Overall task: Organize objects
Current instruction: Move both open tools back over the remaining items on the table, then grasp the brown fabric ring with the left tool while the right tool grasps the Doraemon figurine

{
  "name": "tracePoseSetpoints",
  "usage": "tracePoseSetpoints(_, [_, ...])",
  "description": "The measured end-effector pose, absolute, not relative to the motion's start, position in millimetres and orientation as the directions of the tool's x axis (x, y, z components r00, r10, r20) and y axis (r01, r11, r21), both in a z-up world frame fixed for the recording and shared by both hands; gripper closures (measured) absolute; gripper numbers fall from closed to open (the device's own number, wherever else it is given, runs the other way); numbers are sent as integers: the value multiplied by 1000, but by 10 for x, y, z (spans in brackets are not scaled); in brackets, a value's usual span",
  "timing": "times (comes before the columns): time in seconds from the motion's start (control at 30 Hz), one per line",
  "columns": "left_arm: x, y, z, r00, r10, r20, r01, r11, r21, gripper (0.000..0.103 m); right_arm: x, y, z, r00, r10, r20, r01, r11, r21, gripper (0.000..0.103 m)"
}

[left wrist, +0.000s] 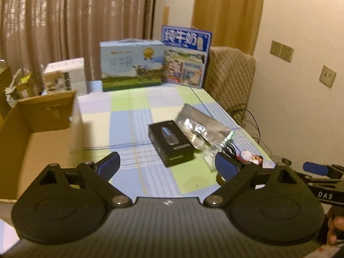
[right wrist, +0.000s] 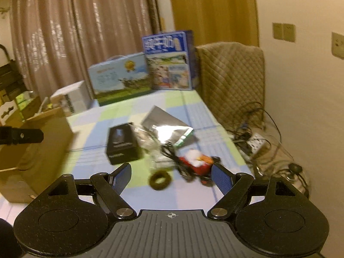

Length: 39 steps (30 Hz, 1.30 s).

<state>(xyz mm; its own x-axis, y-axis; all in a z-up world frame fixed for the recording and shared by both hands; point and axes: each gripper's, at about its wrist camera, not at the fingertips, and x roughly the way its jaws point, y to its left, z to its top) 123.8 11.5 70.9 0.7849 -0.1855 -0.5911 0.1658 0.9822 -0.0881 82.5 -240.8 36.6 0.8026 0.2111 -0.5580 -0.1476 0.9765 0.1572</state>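
A black product box [left wrist: 171, 142] [right wrist: 122, 143] lies mid-table on the checked cloth. Beside it lie a silver foil bag [left wrist: 201, 126] [right wrist: 167, 126], a clear plastic bag with a black cable [right wrist: 165, 152], a red and white toy [right wrist: 197, 163] [left wrist: 249, 155] and a dark ring [right wrist: 159, 180]. An open cardboard box [left wrist: 36, 142] [right wrist: 32, 150] stands at the left. My left gripper [left wrist: 167, 163] is open and empty, above the table short of the black box. My right gripper [right wrist: 171, 176] is open and empty, just before the ring and toy.
Three printed cartons [left wrist: 131, 64] [left wrist: 186, 57] [left wrist: 66, 75] stand along the table's [left wrist: 129, 111] far edge. A quilted chair [right wrist: 232, 75] stands right of the table, with a power strip and cables [right wrist: 255, 142] on the floor. Curtains hang behind.
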Motion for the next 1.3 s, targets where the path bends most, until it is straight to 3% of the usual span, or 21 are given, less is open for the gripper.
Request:
tracePoseSetpoints(0.53, [1649,-441,-139,717,-258,-648,278,958,-74,8,1423,-2630,-163,763,241,-599,-232,968,94,25])
tracePoseSetpoints(0.8, [1850,-493,-431,688,-268,-674,306,950,-66,9,1797,-2564,-336,737,244,-630,-272,961,54,35])
tracePoseSetpoints(1.07, [2027,-751,-595,656,-325,-681,390,919,-63,23,2113,-2604,-457,698,255,-669,-293,954,58,46])
tracePoseSetpoints(1.3, [2139,-968,-724,631,-372,-681,452,889,-68,27,2194,-2617,-480,687,260,-679,-285,955,77,47])
